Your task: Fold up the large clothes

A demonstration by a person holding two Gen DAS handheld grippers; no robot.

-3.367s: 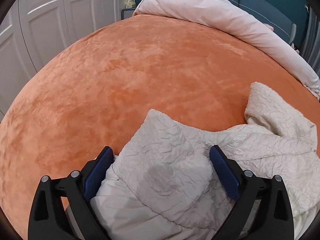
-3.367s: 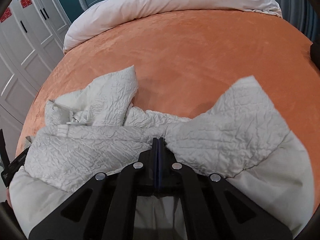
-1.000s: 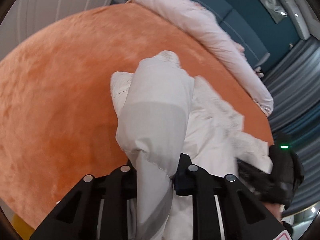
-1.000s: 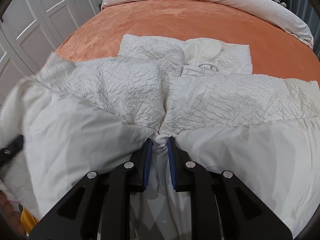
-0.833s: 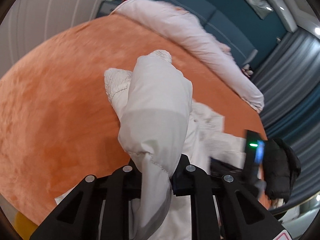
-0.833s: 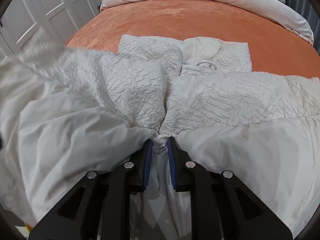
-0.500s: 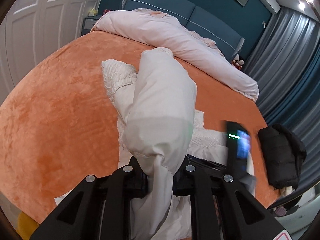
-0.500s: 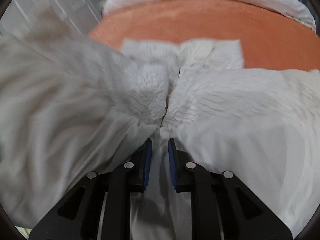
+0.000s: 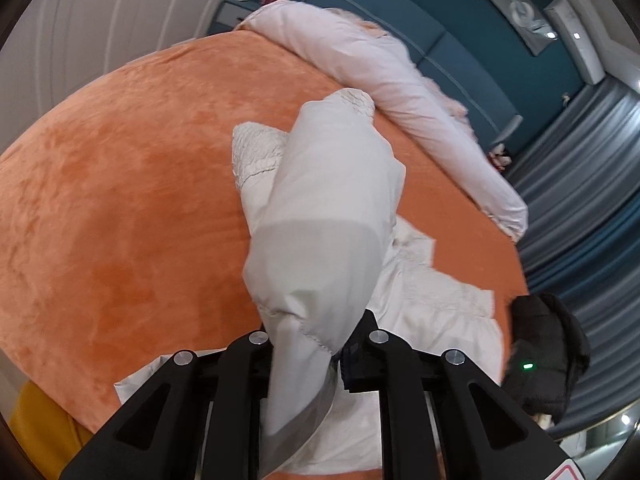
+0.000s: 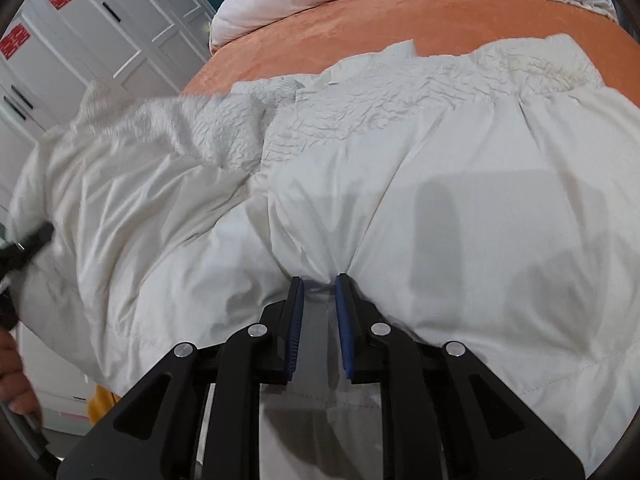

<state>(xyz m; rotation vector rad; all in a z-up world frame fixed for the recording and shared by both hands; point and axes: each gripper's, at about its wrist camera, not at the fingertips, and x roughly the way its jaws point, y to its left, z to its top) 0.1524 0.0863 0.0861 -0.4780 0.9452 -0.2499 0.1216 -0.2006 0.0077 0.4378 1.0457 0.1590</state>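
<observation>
A large cream-white garment with a crinkled top part and smooth lower part lies on the orange bed. My left gripper is shut on a bunched fold of the garment and holds it lifted above the bed. My right gripper is shut on a pinch of the smooth cloth near the garment's lower edge. The left gripper also shows as a blurred dark shape at the left of the right wrist view.
A rolled pale pink duvet lies along the head of the bed. White wardrobe doors stand at the left. A black-sleeved arm with a green light is at the right, by grey curtains.
My left gripper closed on the garment and lifted a fold up. My right gripper kept its hold and the view shifted; the lifted cloth has swung across the left side.
</observation>
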